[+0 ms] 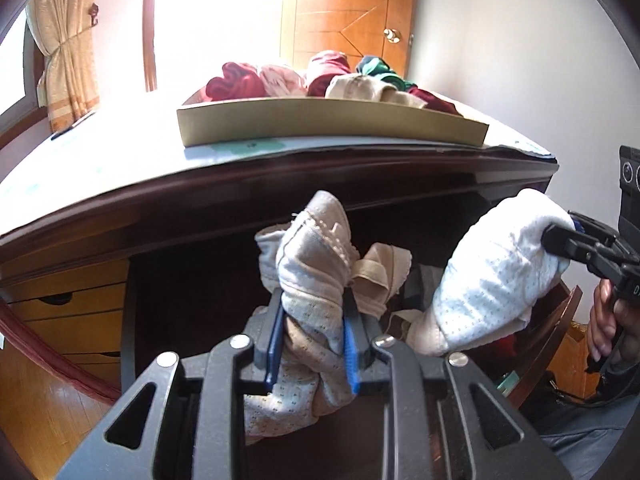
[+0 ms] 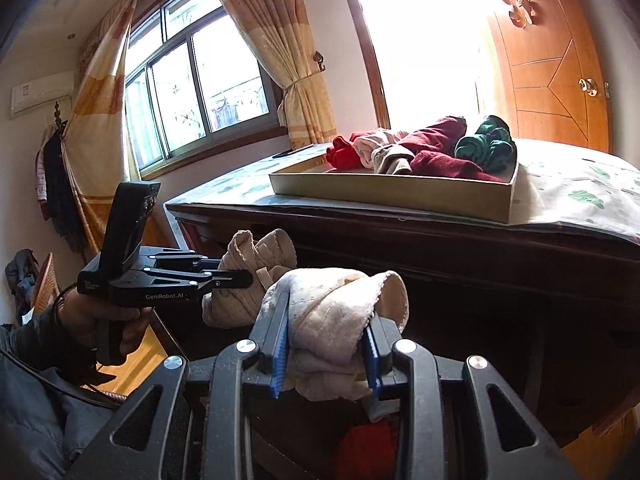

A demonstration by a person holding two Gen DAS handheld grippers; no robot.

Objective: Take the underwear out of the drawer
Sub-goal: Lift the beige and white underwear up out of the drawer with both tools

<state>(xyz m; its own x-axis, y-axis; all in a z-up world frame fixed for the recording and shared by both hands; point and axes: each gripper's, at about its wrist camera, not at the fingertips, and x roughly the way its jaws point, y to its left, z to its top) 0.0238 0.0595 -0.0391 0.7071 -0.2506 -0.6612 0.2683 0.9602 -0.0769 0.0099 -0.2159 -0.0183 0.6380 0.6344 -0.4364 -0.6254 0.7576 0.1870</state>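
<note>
My left gripper [image 1: 312, 300] is shut on a beige dotted pair of underwear [image 1: 312, 248], which bunches above the blue pads and hangs below them. To its right, my right gripper [image 1: 554, 236] is shut on a white dotted pair [image 1: 492, 280]. Both are held up in front of the dark desk, over the open drawer [image 1: 556, 320]. In the right wrist view the white pair [image 2: 320, 344] is clamped in the right gripper [image 2: 330, 312]. At left there, a hand holds the left gripper [image 2: 244, 278] with the beige pair [image 2: 228, 308].
A shallow cardboard tray [image 1: 332, 120] on the desk top [image 1: 280, 184] holds several red, pink, beige and green garments. A red cloth [image 2: 368, 452] lies in the drawer below. Yellow side drawers [image 1: 72, 300] stand at lower left. A window, curtains and a wooden door are behind.
</note>
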